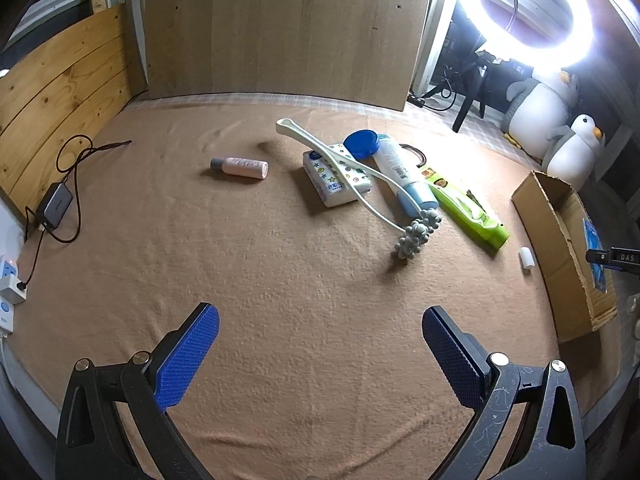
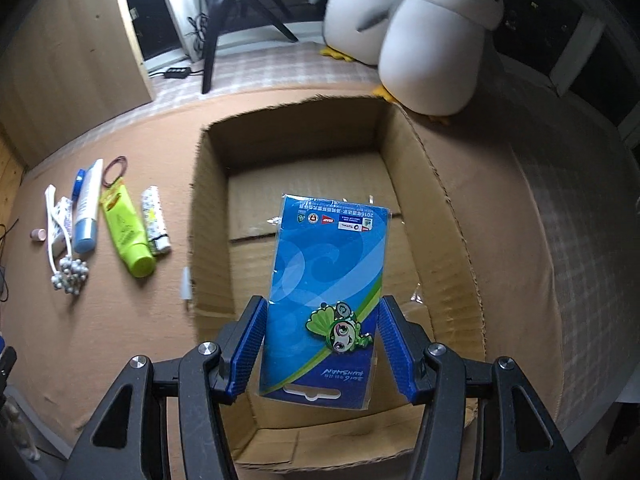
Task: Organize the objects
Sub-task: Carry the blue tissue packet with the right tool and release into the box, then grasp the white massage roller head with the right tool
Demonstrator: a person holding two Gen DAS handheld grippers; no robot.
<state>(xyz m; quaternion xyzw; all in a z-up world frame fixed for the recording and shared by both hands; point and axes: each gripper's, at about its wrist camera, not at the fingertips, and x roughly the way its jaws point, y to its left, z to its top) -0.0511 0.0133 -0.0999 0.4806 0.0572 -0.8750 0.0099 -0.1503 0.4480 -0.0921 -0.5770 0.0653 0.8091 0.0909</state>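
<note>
My right gripper [image 2: 322, 312] is shut on a blue packaged card with a green cartoon pin [image 2: 328, 280], held above the open cardboard box [image 2: 212, 200]. The box also shows at the right in the left wrist view [image 1: 560, 240]. My left gripper [image 1: 320, 320] is open and empty above the brown blanket. Ahead of it lie a pink bottle [image 1: 240, 167], a tissue pack [image 1: 338, 178], a white massager with grey balls [image 1: 412, 238], a blue-capped white tube [image 1: 404, 176], a blue lid [image 1: 361, 143] and a green tube [image 1: 468, 210].
A small white cap [image 1: 527, 257] lies beside the box. A charger with cables [image 1: 56, 204] and a power strip [image 1: 12, 280] sit at the left. Two plush penguins [image 2: 432, 40] stand behind the box. A ring light [image 1: 532, 12] shines at the back right.
</note>
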